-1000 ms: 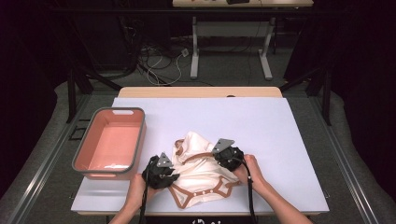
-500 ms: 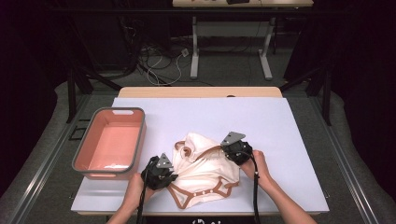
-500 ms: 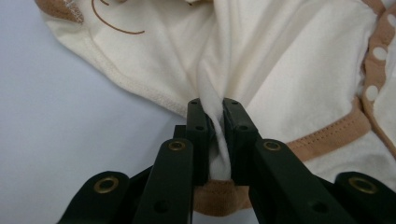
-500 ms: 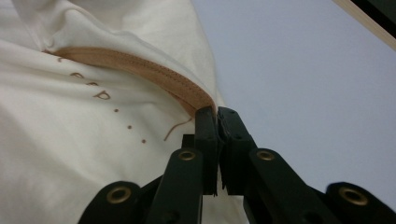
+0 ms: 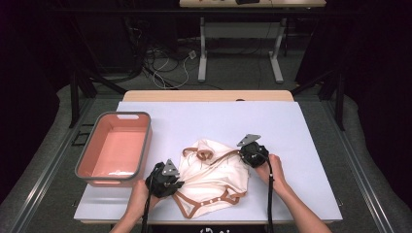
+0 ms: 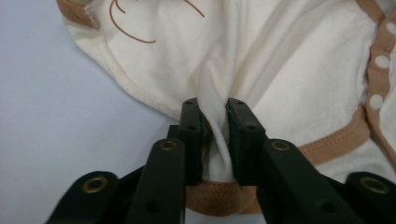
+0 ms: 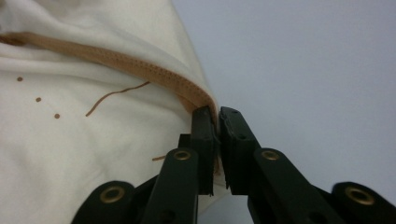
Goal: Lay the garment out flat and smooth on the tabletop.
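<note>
A cream baby bodysuit (image 5: pixel 214 177) with tan trim and snap buttons lies spread on the white table. My left gripper (image 5: pixel 179 183) holds its left edge; in the left gripper view my left gripper (image 6: pixel 214 122) is shut on a bunched fold of the cream bodysuit (image 6: pixel 289 70). At the garment's right edge my right gripper (image 5: pixel 243 156) pinches the tan hem. In the right gripper view, my right gripper (image 7: pixel 216 122) has its jaws closed on the trim of the bodysuit (image 7: pixel 84 121).
A pink tub with a grey rim (image 5: pixel 142 150) stands empty at the table's left side. The white table surface (image 5: pixel 291 131) extends to the right and behind the garment. A wooden strip (image 5: pixel 209 95) runs along the far edge.
My right gripper has pulled its edge of the bodysuit rightward and slightly away, so the garment is spread wider. The left gripper has stayed nearly in place.
</note>
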Available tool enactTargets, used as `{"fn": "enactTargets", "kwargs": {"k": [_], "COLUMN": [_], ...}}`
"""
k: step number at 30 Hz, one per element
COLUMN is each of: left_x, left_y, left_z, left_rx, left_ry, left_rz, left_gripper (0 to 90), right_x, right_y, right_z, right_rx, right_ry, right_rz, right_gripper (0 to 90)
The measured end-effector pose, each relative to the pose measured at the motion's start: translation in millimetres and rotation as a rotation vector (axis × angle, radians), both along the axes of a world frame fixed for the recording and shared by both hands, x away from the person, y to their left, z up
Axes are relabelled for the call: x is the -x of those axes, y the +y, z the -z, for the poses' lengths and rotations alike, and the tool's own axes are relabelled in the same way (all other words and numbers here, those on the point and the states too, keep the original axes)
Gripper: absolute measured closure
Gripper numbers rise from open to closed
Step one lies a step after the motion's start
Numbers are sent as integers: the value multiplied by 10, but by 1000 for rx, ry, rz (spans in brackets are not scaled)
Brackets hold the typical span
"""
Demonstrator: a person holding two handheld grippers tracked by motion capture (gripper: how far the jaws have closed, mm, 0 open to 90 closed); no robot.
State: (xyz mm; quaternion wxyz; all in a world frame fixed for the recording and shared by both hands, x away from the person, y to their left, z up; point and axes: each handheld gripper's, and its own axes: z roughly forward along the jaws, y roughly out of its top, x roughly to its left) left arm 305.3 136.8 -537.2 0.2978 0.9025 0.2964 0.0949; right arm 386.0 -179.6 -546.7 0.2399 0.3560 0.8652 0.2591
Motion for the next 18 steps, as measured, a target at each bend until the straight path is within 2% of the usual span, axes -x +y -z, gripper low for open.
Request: {"fn": "enactTargets", "kwargs": {"k": [2, 3, 4, 5, 6, 7, 9, 10, 14, 16, 17, 18], "left_x": [1, 1, -2, -2, -2, -4, -33, -56, -128, -208, -208, -232], "left_y": [10, 10, 34, 41, 41, 41, 5, -12, -74, -121, -121, -133], "left_z": [-44, -44, -90, -110, -110, -129, -149, -138, -84, -20, -20, 2], "left_rx": [34, 34, 81, 106, 106, 118, 105, 97, 64, 44, 44, 47], "left_ry": [-19, -19, -37, -50, -50, -69, -108, -110, -107, -88, -88, -76], "left_rz": [-27, -27, -59, -78, -78, -97, -130, -135, -152, -172, -172, -184], "left_gripper": [655, 604, 574, 558, 542, 542, 490, 477, 427, 413, 403, 390], "right_x": [-1, 5, 10, 14, 14, 17, 15, 13, 0, -21, -21, -32], "right_y": [-3, -6, -11, -15, -15, -21, -34, -35, -26, -18, -18, -18], "right_z": [-11, -26, -44, -63, -63, -80, -111, -108, -86, -52, -52, -30], "right_rx": [-1, -10, -22, -26, -26, -32, -53, -66, -63, -68, -68, -76], "right_ry": [5, 5, 7, 10, 10, 4, 8, 7, 39, 65, 65, 85], "right_rz": [-9, -13, -16, -19, -19, -24, -21, -23, -24, -30, -30, -30], "right_gripper": [747, 707, 666, 633, 633, 596, 506, 480, 441, 426, 426, 425]}}
